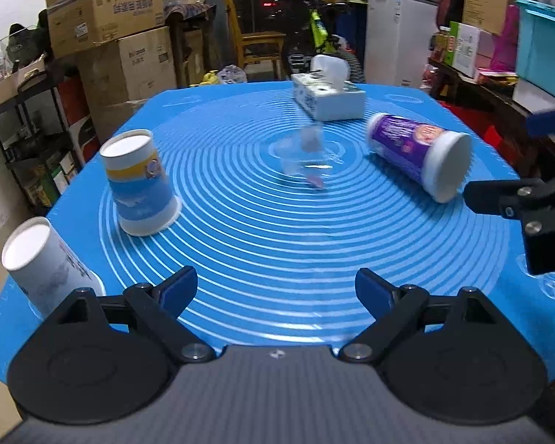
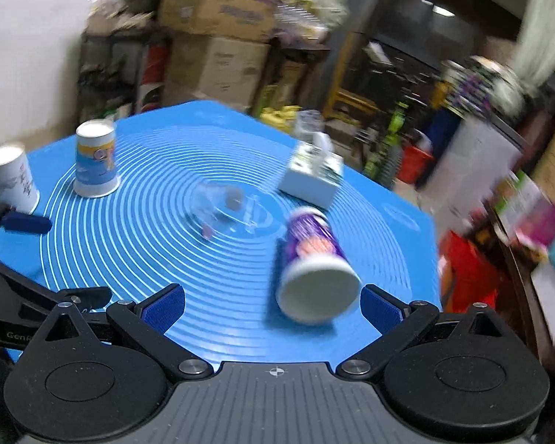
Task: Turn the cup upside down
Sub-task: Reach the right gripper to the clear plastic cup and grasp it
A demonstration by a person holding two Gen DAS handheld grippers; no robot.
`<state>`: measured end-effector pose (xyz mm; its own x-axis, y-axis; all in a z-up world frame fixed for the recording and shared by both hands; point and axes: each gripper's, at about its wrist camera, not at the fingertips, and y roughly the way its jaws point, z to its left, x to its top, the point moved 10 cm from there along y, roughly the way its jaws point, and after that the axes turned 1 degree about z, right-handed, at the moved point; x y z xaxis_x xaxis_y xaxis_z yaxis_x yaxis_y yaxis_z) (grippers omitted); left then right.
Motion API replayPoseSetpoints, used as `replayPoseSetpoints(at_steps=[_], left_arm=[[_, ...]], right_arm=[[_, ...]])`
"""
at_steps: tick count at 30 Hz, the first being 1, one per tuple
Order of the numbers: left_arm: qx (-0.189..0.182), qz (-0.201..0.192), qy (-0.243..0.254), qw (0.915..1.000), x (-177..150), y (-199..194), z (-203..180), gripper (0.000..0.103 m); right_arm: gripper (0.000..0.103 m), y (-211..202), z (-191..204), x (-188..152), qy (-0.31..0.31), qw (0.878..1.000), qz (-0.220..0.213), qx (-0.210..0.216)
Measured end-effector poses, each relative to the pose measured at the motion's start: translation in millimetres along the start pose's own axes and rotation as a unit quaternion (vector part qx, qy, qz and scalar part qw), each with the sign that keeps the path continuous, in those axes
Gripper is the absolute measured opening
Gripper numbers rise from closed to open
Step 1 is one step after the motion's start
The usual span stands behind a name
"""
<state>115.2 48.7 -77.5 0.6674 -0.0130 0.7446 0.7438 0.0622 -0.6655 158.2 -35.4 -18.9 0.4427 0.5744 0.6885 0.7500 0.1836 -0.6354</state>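
A purple cup (image 1: 418, 153) lies on its side on the blue mat (image 1: 277, 244), at the right, white end toward me. In the right wrist view it (image 2: 314, 259) lies just ahead of my open, empty right gripper (image 2: 273, 305). A blue-and-yellow cup (image 1: 140, 183) stands upside down at the left, also seen in the right wrist view (image 2: 94, 161). A white cup (image 1: 44, 264) stands upside down at the near left (image 2: 13, 177). A clear plastic cup (image 1: 307, 159) lies near the mat's middle (image 2: 218, 203). My left gripper (image 1: 275, 294) is open and empty.
A white tissue box (image 1: 327, 94) sits at the far side of the mat (image 2: 312, 174). Cardboard boxes (image 1: 107, 11), shelves, a chair and a bicycle stand behind the table. The right gripper's finger (image 1: 518, 199) shows at the right edge.
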Motion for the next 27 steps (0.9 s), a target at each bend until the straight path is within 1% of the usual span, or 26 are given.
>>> replayPoseSetpoints(at_steps=[3,8,12,16,20,22,25,26,27], left_arm=[[0.008,0.003,-0.012,0.9999,4,12,19,0.092],[0.02,0.01,-0.031,0.9993,9,32,45,0.092],[0.028,0.008,-0.036,0.9989,15,45,60,0.092],[0.029,0.006,-0.036,0.9989,20,55,67,0.092],[0.026,0.004,-0.036,0.999,22,59,69,0.092],[0.022,0.004,-0.036,0.9991,22,61,68,0.092],[0.018,0.005,-0.034,0.9992,21,63,66,0.092],[0.018,0.005,-0.033,0.9993,21,63,66,0.092],[0.018,0.005,-0.033,0.9993,21,63,66,0.092]], right_arm=[[0.1,25,19,23,-0.052,0.998,0.017,0.025],[0.098,70,41,57,-0.123,0.99,0.05,0.054],[0.097,104,53,79,-0.179,0.979,0.074,0.071],[0.097,137,59,94,-0.21,0.969,0.097,0.085],[0.094,159,64,95,-0.246,0.958,0.116,0.089],[0.092,169,67,92,-0.262,0.952,0.133,0.09],[0.085,182,67,84,-0.274,0.945,0.159,0.082],[0.081,185,67,82,-0.273,0.944,0.167,0.083],[0.075,187,66,78,-0.269,0.943,0.176,0.087]])
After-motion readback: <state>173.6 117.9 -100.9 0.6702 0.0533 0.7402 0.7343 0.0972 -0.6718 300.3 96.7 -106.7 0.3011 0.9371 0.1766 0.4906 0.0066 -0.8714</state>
